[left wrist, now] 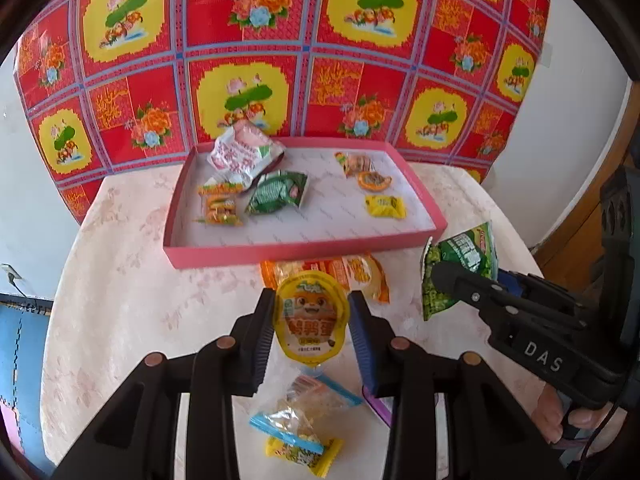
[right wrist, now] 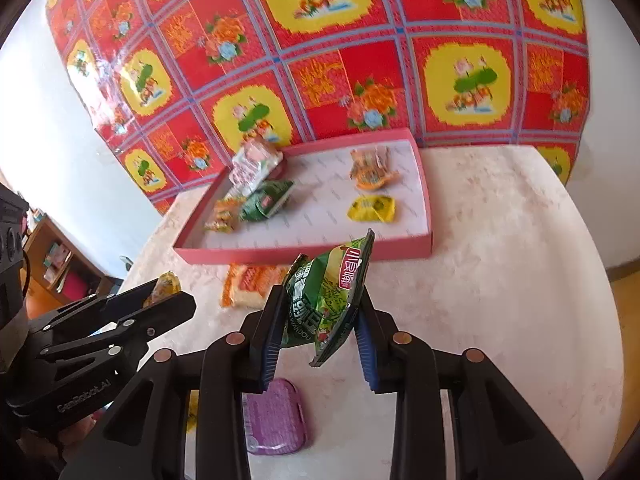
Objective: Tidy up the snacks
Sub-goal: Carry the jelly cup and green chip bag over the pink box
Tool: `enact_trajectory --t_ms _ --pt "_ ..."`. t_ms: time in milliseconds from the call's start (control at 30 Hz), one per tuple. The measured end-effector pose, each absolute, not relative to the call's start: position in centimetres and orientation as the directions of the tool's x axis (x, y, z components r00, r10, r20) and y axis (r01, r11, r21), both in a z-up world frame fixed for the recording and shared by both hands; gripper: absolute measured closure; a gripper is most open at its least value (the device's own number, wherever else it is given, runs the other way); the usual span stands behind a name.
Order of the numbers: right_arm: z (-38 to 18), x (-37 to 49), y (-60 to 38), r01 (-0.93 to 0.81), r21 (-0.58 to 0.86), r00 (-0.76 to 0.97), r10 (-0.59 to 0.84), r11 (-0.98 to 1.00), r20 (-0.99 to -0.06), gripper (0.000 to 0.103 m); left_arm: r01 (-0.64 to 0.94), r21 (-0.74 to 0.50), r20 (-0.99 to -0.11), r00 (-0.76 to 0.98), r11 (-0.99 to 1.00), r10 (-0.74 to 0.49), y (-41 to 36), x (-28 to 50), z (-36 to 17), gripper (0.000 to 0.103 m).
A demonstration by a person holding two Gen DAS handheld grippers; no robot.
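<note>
My left gripper (left wrist: 312,316) is shut on a yellow round snack packet (left wrist: 311,314) and holds it above the table, in front of the pink tray (left wrist: 280,249). My right gripper (right wrist: 320,320) is shut on a green pea snack bag (right wrist: 326,300), also lifted near the tray's front edge (right wrist: 304,254). The right gripper shows in the left wrist view (left wrist: 460,284) with the green bag (left wrist: 460,268). The left gripper shows in the right wrist view (right wrist: 168,296) with the yellow packet (right wrist: 164,286). The tray holds several snack packets.
An orange packet (left wrist: 360,272) lies on the pale table just before the tray. Clear blue-edged packets (left wrist: 308,404) and a yellow candy (left wrist: 304,450) lie near me. A purple packet (right wrist: 276,416) lies under my right gripper. A red patterned cloth (left wrist: 280,40) hangs behind the table.
</note>
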State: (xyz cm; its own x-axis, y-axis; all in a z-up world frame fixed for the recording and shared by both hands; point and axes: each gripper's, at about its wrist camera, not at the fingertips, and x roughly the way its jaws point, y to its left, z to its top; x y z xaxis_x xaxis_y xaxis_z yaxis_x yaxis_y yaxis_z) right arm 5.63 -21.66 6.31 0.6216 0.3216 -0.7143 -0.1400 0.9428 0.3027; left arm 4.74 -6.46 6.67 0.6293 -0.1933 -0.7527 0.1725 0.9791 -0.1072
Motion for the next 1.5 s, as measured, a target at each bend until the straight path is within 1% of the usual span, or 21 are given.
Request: enact_trajectory --t_ms 167,567,1100,1500 --pt "7.4 6.3 -20.9 -0.159 0.294 0.635 0.326 0.942 -0.7 0.069 0.163 -0.142 -0.745 0.632 0.976 -0.214 -5.8 6.0 7.3 0.065" --pt "8.0 9.4 -20.0 -0.174 0.292 0.639 0.334 0.94 -0.693 0.069 0.16 -0.141 -0.738 0.641 0.977 -0.212 -5.3 9.9 8.4 0.065" --pt "6.1 15.1 -19.9 -0.17 0.306 0.603 0.344 0.937 -0.72 0.069 0.135 -0.14 -0.782 0.593 0.981 -0.193 -5.2 14.8 5.1 0.065" --pt "4.2 19.5 -19.4 -0.169 0.303 0.575 0.344 0.938 -0.742 0.069 0.114 -0.128 -0.797 0.579 0.985 -0.171 -4.7 17.2 3.0 0.065"
